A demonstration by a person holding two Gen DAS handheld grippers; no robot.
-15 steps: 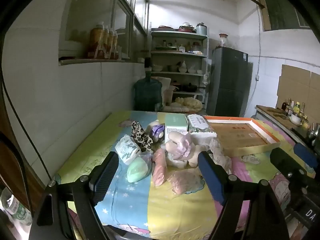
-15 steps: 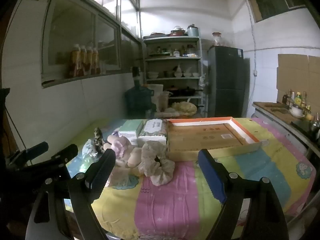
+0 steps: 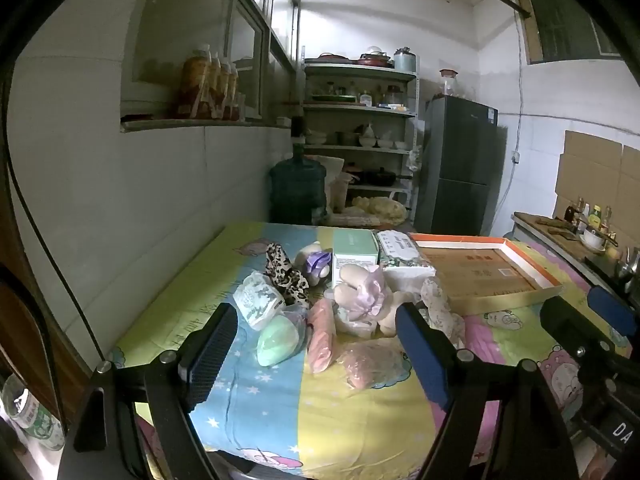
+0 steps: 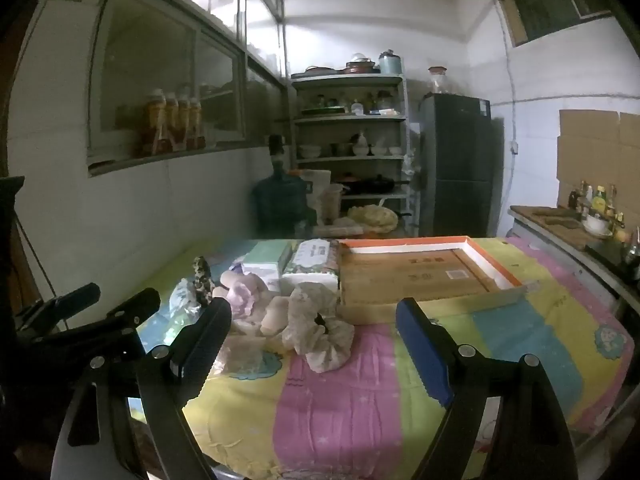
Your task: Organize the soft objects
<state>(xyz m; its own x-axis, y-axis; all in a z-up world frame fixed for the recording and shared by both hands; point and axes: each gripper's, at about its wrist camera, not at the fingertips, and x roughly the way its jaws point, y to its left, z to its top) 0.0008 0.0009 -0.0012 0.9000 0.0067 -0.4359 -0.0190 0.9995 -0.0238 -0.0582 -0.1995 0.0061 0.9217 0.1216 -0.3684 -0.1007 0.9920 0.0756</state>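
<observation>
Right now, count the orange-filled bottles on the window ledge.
4 in the right wrist view, standing in a tight row on the ledge behind the glass: first, second, third, fourth. More may be hidden behind them.

Bare tabletop (image 4: pixel 340 400) fills the lower centre and right of the right wrist view. The soft-object pile (image 3: pixel 344 304) crowds the middle left; the shallow cardboard tray (image 4: pixel 416 276) blocks the centre behind it.

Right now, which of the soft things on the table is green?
The mint-green pouch in clear wrap, at the near left of the pile; the rolls beside it are pink.
</observation>
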